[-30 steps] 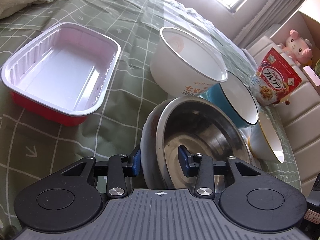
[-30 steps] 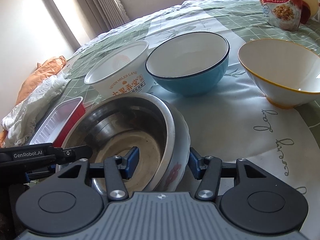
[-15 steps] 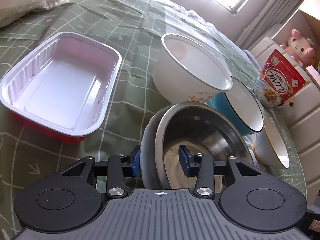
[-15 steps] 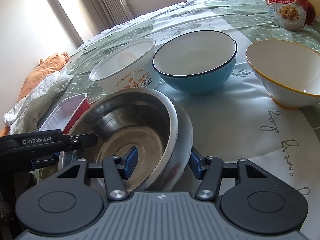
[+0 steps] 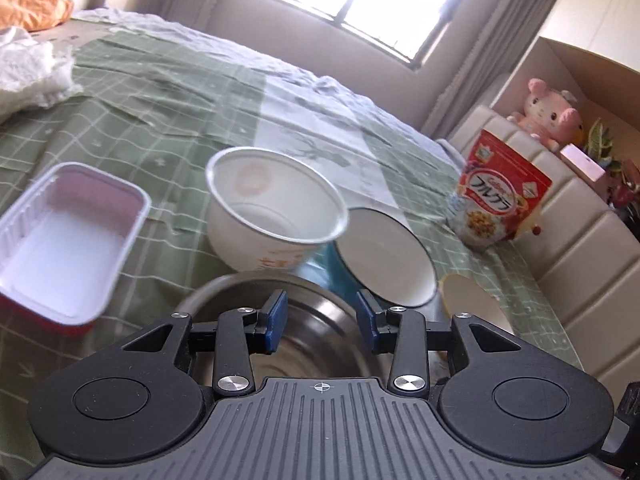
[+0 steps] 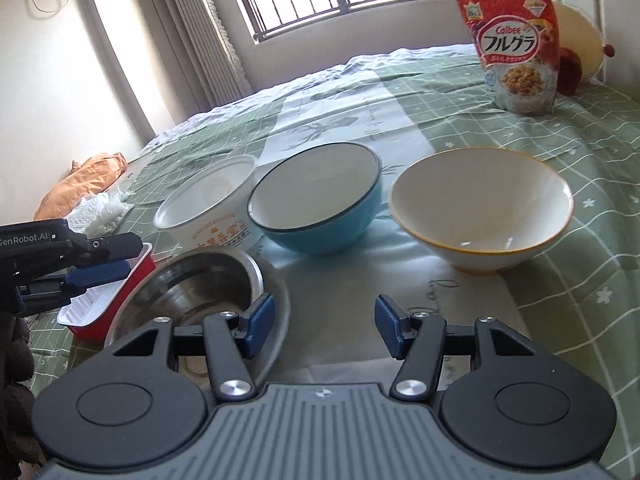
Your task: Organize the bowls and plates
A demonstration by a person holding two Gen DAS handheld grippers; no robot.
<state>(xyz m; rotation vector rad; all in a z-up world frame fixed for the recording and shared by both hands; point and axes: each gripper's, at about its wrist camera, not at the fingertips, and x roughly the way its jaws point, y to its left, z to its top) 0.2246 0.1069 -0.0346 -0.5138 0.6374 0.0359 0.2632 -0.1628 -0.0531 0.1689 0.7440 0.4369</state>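
A steel bowl (image 6: 200,284) sits nested in a wider bowl (image 6: 280,312) on the green checked cloth. Behind stand a white paper bowl (image 6: 208,208), a blue bowl (image 6: 320,208) and a yellow-rimmed white bowl (image 6: 480,208). My right gripper (image 6: 324,330) is open and empty, raised to the right of the steel bowl. My left gripper (image 5: 322,322) is open and empty above the steel bowl (image 5: 304,320); it also shows in the right wrist view (image 6: 100,268). The left wrist view shows the paper bowl (image 5: 276,216), blue bowl (image 5: 384,256) and yellow-rimmed bowl (image 5: 472,304).
A red tray with a white inside (image 5: 68,240) lies at the left. A cereal bag (image 6: 516,44) stands at the back right by a padded headboard (image 5: 580,240). A white towel (image 5: 28,72) and orange cloth (image 6: 84,180) lie at the far left.
Both grippers have opened off the rims of the nested bowls and lifted back and up. The stack now rests on the cloth.
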